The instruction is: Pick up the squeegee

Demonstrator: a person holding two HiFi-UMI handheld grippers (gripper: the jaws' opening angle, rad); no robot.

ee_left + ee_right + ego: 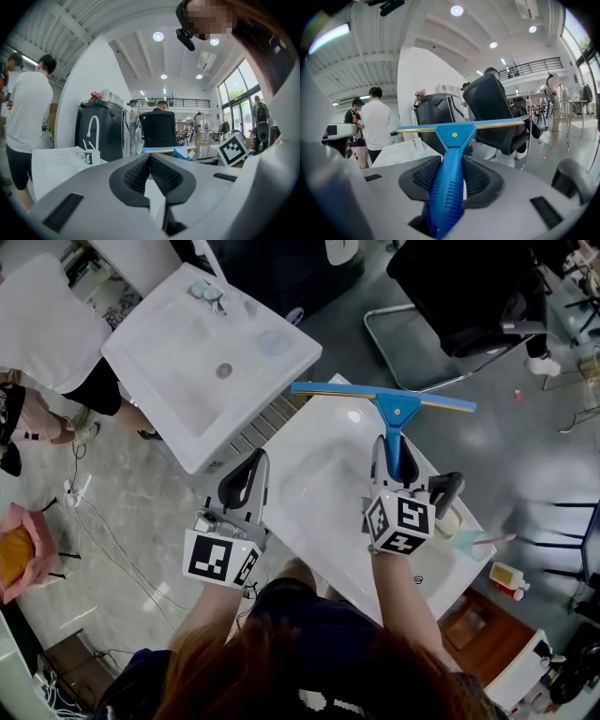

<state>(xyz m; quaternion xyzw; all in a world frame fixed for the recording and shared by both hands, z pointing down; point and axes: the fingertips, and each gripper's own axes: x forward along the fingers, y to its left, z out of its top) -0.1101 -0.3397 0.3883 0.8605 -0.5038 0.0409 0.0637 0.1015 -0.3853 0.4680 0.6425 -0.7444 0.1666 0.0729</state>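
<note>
A blue squeegee [394, 418] with a long blade edged in yellow hangs in the air above the near white sink [309, 493]. My right gripper [394, 465] is shut on its ribbed blue handle. In the right gripper view the squeegee [452, 164] runs up between both pads, blade level across the top. My left gripper [246, 479] is held over the near sink's left edge, shut with nothing in it. In the left gripper view its pads [161, 176] meet at the tips, and the squeegee blade [161, 151] shows small behind them.
A second white sink [202, 362] stands at the upper left. A black chair [469, 296] stands at the upper right. Soap and small items [459, 531] lie on the near sink's right rim. People stand at the far left [47, 334].
</note>
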